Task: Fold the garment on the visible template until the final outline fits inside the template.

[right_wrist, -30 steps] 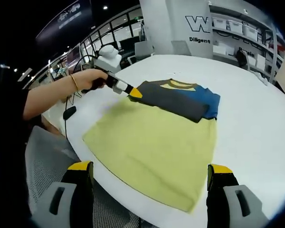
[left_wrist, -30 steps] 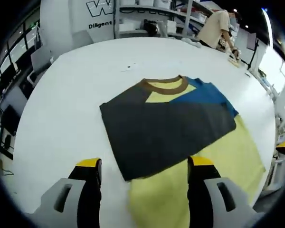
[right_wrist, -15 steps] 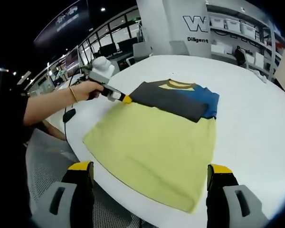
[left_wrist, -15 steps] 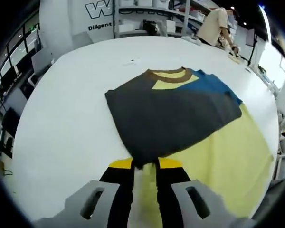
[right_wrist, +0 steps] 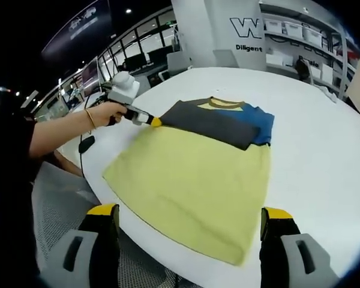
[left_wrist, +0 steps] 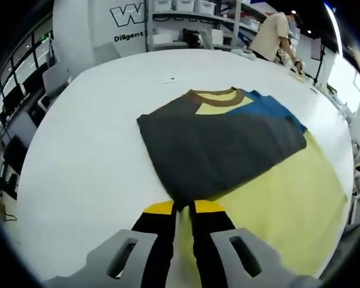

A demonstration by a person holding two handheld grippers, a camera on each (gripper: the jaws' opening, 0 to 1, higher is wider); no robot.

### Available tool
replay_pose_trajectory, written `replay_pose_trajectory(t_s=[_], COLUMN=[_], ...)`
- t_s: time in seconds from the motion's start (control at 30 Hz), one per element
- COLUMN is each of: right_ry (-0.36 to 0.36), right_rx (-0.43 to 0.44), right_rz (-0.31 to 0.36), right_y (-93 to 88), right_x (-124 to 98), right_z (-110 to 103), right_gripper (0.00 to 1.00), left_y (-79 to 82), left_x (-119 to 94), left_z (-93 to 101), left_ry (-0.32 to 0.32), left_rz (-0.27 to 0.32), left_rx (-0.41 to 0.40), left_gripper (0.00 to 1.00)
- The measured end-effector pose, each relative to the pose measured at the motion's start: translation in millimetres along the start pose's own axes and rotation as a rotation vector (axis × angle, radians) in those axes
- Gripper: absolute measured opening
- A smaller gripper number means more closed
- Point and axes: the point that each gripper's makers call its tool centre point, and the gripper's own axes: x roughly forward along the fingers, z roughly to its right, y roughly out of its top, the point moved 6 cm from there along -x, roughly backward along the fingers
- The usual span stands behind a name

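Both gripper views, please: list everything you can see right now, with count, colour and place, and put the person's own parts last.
Garment: one, yellow body with brown collar, dark grey sleeve folded across the chest, blue sleeve at the far side; lying flat on the table.
Table: one, white, round-edged, under the garment.
Shelving: white racks with bins, behind the table.
Other person: one, light top, at the table's far edge.
Left gripper: one, black jaws with yellow tips, closed on the dark grey sleeve's near corner.
Right gripper: one, same colours, jaws wide apart, above the garment's hem.
Hand: one, with a bracelet, holding the left gripper.
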Motion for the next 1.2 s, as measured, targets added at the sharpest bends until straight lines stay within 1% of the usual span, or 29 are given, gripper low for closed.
replay_pose_trajectory(t_s=[0.07,0.17,0.47,0.77,0.93,1.07,1.2], right_ry=[0.0,0.0,-0.008,-0.017,-0.017,-0.022,-0.027], right_rx=[0.0,0.0,-0.005,0.008,0.008,0.009,0.008], right_rz=[-0.001,0.0,-0.021,-0.029,-0.032,-0.037,-0.041], right_y=[-0.2,0.1,-2.4,-3.9,-4.5,-5.6,-6.1], right_x=[0.3,0.4,1.0,2.4,3.5,3.6,3.6], right_z=[-0.4,-1.3,0.1,1.8,1.6,2.9,4.1], right_gripper=[0.97,0.97,0.95,0.95,0.95,0.95,0.95], left_y=[-0.5,-1.8,-2.1,-4.2,-4.8,-4.7,-6.1], left_x=[-1.0,-1.9,-3.0,-6.0,-6.6,-6.8,-8.0], left_z=[-4.4,-9.4,-21.1,-35.0,-40.0,-42.4,-44.8], left_ry=[0.019,0.03,0.036,0.068,0.076,0.085,0.092], left_rz=[0.0,0.007,0.005,-0.002,-0.005,-0.007,-0.008], left_rx=[0.011,0.032,0.016,0.021,0.021,0.047,0.05], left_gripper=[0.09,0.09,0.09,0.09,0.09,0.09,0.1])
